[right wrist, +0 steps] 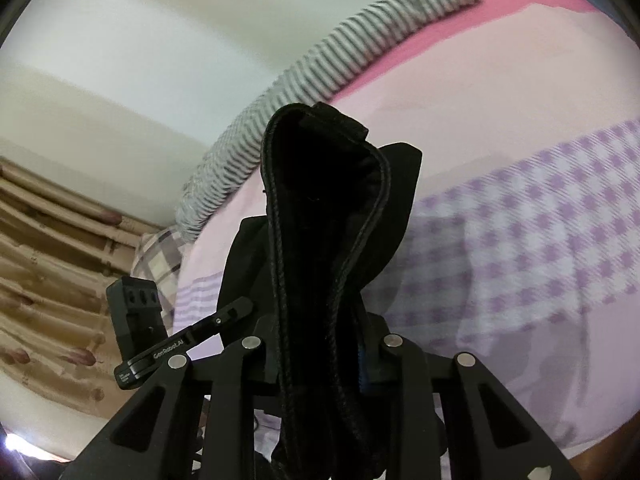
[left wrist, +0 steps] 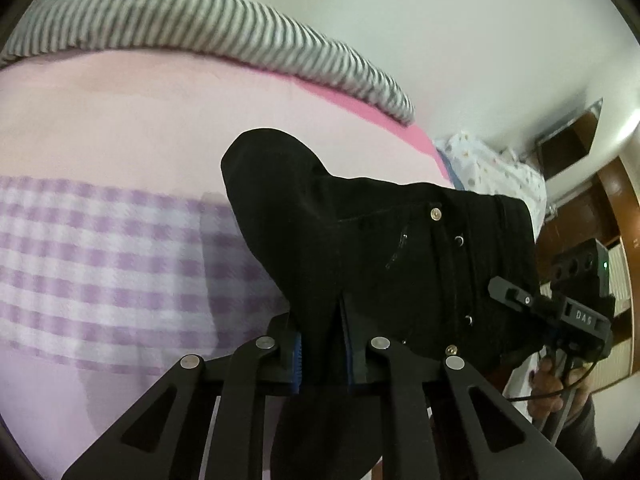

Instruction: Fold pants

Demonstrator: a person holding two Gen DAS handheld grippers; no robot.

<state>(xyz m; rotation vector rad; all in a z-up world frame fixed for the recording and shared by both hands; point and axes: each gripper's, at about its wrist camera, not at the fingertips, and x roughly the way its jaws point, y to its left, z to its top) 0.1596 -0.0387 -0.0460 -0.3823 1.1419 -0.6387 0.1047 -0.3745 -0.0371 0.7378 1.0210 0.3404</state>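
Black pants [left wrist: 380, 240] with metal rivets and a button hang in the air above a pink and purple checked bed sheet [left wrist: 100, 240]. My left gripper [left wrist: 324, 344] is shut on a fold of the pants near the fly. In the right wrist view the pants' thick stitched waistband [right wrist: 320, 220] stands up between the fingers of my right gripper [right wrist: 320, 344], which is shut on it. The right gripper also shows in the left wrist view [left wrist: 560, 312], at the pants' right edge. The left gripper shows in the right wrist view [right wrist: 180, 340], at the left.
A grey striped pillow [left wrist: 200, 20] lies along the bed's far edge by the white wall. A dotted white pillow [left wrist: 492, 168] and a wooden cupboard [left wrist: 616, 208] are at the right. Beige curtains [right wrist: 48, 260] hang at the left in the right wrist view.
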